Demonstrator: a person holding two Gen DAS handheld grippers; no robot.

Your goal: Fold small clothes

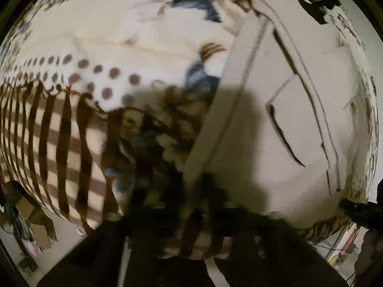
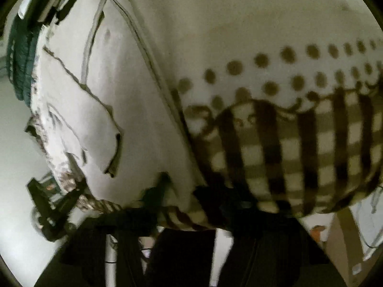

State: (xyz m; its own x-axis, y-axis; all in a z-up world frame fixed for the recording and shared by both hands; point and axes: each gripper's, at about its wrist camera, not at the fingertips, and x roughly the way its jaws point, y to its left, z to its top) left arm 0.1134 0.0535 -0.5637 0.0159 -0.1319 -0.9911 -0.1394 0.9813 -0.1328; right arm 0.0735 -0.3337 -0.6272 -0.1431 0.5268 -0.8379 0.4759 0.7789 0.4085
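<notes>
A pair of small white shorts with dark-stitched pockets lies flat on a patterned blanket; it also shows in the right wrist view. My left gripper is low at the shorts' waistband edge; its dark, blurred fingers seem to pinch the band. My right gripper is at the near hem of the shorts; its fingers are dark and blurred and look closed on the white cloth edge.
The blanket has brown checks, dots and blue flowers, and hangs over the bed edge. Cardboard boxes stand on the floor at left. A green quilted cloth lies past the shorts.
</notes>
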